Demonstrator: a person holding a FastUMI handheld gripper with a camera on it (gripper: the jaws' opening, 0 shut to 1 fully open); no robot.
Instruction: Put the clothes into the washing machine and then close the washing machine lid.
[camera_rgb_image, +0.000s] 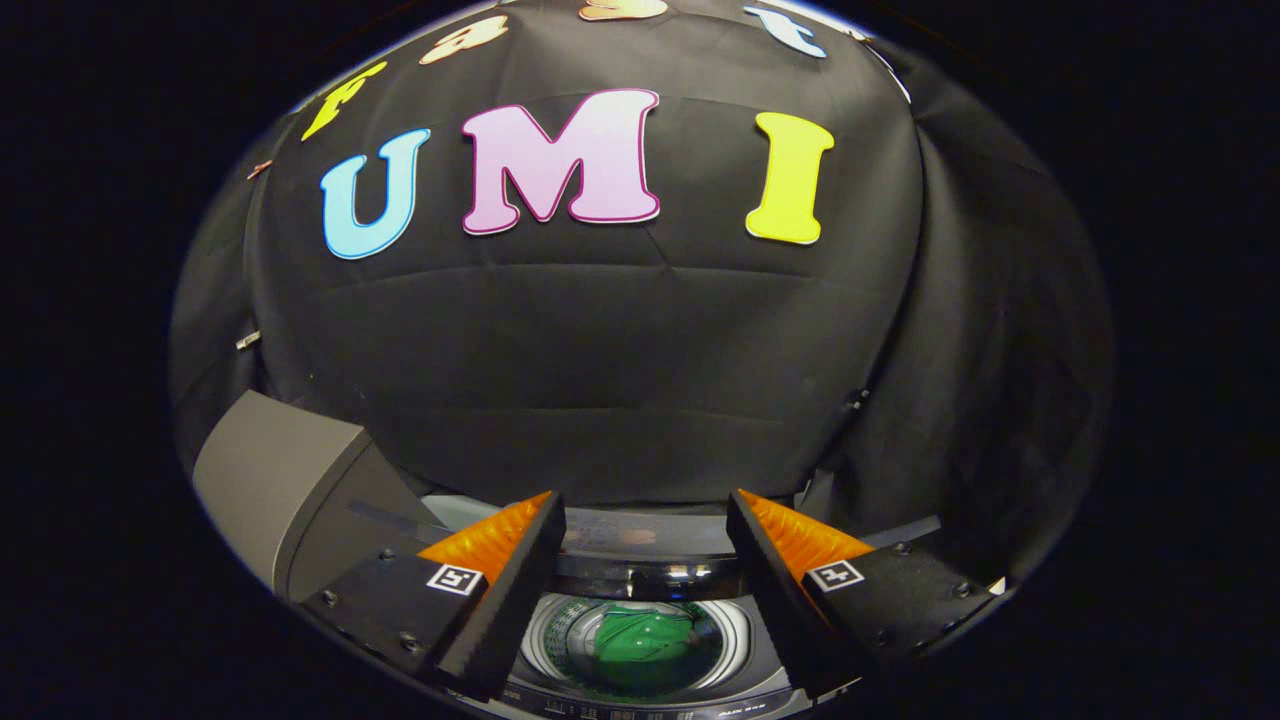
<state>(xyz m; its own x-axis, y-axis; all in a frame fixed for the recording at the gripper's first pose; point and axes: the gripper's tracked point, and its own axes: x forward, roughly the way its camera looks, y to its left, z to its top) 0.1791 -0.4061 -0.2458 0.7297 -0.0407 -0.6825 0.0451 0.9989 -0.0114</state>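
A green garment (645, 638) lies inside the round drum of the washing machine (640, 575), seen from above between my two fingers. My gripper (645, 512) hangs over the machine's opening, open, with nothing between its fingers. The machine's grey lid (270, 490) stands raised to the left of my left finger. The drum's ribbed metal wall shows around the garment.
The booth's black cloth wall hangs close behind the machine and wraps round to the right. The machine's control strip (640, 708) runs along its near rim, below the drum.
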